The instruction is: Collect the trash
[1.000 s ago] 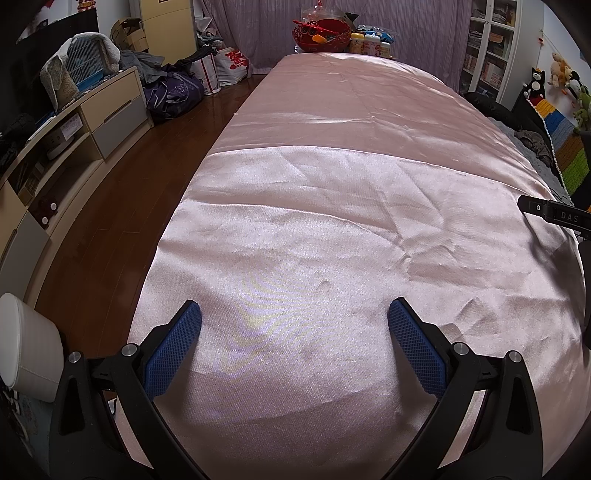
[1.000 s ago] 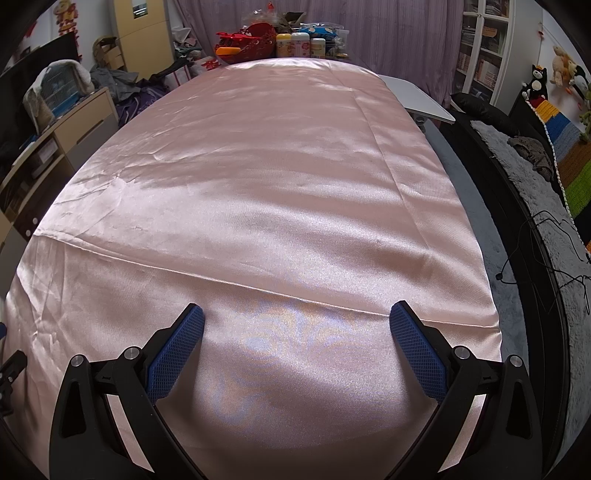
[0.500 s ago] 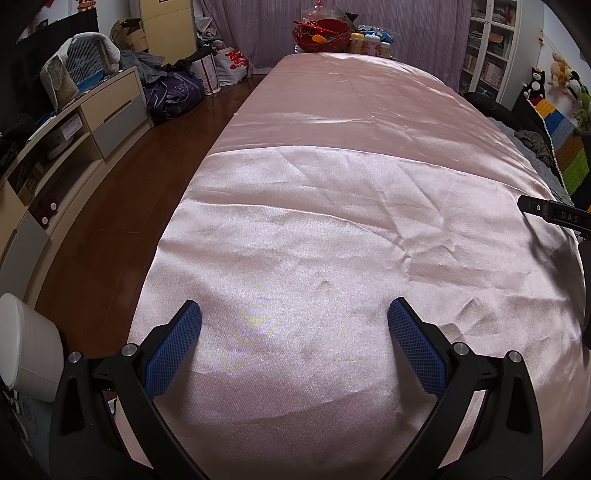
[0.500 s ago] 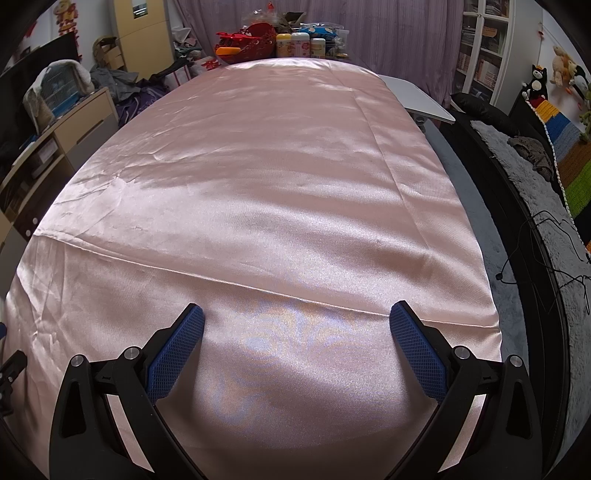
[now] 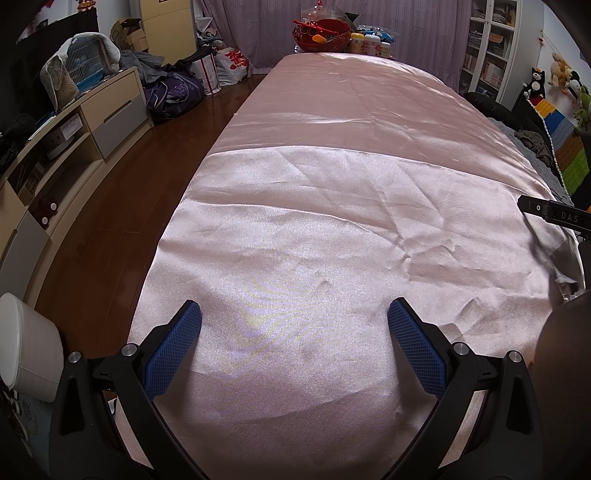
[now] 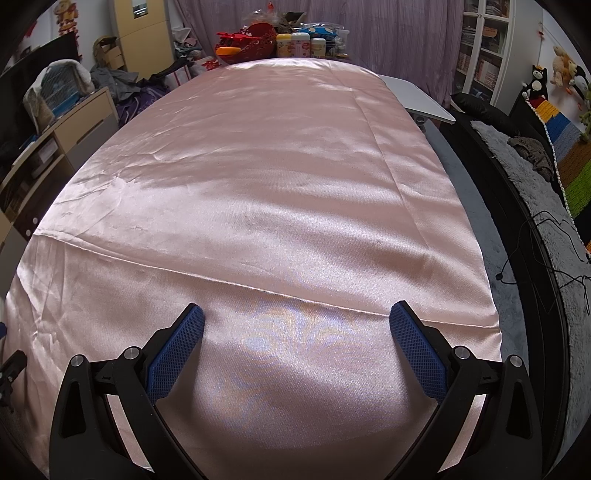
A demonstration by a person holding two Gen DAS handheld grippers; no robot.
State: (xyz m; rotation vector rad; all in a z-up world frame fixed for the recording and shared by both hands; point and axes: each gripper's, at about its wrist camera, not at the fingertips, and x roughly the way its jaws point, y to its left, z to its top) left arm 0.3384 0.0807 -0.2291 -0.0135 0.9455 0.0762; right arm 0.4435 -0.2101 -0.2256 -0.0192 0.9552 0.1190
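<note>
A long table under a shiny pink cloth [image 5: 332,192] fills both wrist views. No trash shows on the cloth [image 6: 266,177]. My left gripper [image 5: 295,314] hovers open over the near end, its blue pads wide apart with nothing between them. My right gripper [image 6: 297,315] stands open the same way over the near right part of the table. A black part of the right gripper [image 5: 554,214] juts in at the right edge of the left wrist view. A white bin [image 5: 26,347] stands low at the left, beside the table's near corner.
A red basket [image 5: 321,35] and several bottles [image 6: 301,44] stand at the far end. Low cabinets [image 5: 74,125] and bags [image 5: 173,92] line the wooden floor at the left. A dark sofa [image 6: 535,192] with cables runs along the right, past a white side table [image 6: 417,99].
</note>
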